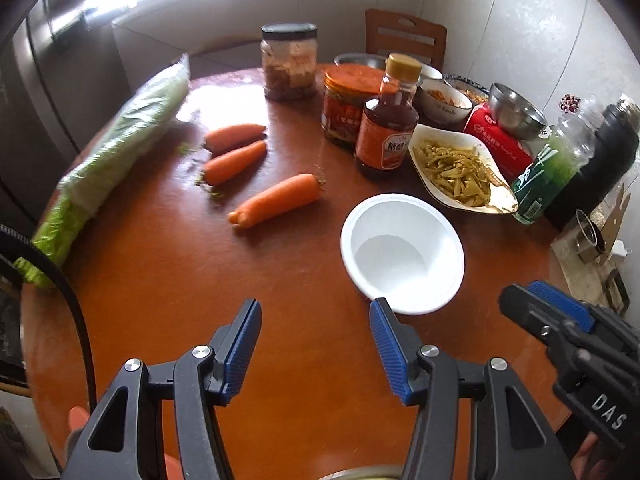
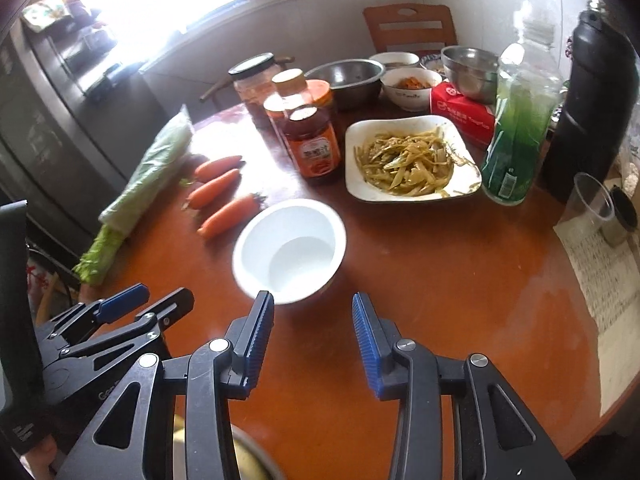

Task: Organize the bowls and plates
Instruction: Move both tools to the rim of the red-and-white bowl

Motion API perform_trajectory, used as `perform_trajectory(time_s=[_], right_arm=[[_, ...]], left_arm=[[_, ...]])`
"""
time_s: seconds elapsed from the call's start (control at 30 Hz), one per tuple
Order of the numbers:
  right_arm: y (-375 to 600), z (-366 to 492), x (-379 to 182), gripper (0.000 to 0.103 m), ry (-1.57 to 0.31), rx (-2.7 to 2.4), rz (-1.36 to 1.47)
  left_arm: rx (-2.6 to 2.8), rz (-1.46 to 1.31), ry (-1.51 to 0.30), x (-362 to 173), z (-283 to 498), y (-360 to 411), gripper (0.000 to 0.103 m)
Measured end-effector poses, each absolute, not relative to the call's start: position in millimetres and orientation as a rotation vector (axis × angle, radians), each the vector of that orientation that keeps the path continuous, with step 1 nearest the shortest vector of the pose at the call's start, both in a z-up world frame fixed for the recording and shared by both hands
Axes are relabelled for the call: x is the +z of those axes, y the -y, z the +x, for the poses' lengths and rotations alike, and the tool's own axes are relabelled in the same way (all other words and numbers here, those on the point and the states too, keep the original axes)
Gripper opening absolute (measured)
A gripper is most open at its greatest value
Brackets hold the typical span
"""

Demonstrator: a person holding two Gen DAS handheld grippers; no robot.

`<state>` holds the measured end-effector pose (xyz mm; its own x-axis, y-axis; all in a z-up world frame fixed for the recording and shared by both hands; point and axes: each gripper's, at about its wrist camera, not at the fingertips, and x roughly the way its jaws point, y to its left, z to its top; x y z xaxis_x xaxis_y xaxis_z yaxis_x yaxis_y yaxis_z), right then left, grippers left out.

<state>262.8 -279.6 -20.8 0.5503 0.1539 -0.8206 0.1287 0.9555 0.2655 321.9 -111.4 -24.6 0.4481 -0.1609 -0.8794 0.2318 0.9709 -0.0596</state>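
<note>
An empty white bowl [image 1: 402, 254] [image 2: 290, 250] stands on the round brown table [image 1: 192, 280] [image 2: 460, 280]. My left gripper [image 1: 316, 308] hangs open just in front of it, its right fingertip by the bowl's near rim, nothing between the pads. My right gripper [image 2: 312, 298] is also open and holds nothing, its left fingertip at the bowl's near rim. A white plate of yellow-green vegetable strips [image 1: 460, 168] [image 2: 408, 160] lies behind the bowl. Steel bowls [image 1: 516, 110] [image 2: 348, 76] and a ceramic bowl with food [image 1: 444, 102] [image 2: 412, 86] stand at the back.
Three carrots [image 1: 276, 200] [image 2: 226, 216] and a wrapped cabbage [image 1: 116, 152] [image 2: 140, 184] lie left. Jars and a sauce bottle [image 1: 386, 132] [image 2: 314, 148] crowd the middle back. At the right stand a green bottle [image 2: 516, 136], a black flask [image 2: 592, 100], a plastic cup [image 2: 592, 204] and a red tissue pack [image 1: 500, 140].
</note>
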Motion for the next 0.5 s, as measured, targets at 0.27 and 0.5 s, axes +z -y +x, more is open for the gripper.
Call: perform_trajectory(time_s=[0.27, 0.5], right_arm=[[283.9, 302.0, -45.3, 0.042, -1.033, 0.022, 0.327], [289.7, 320.0, -64.1, 0.042, -1.063, 0.003, 0.322]], left_arm=[[-0.245, 0.072, -1.12, -45.2, 359.9, 132.6, 0.056], [-0.213, 0.088, -1.138, -60.8, 377.5, 142.9, 0.056]])
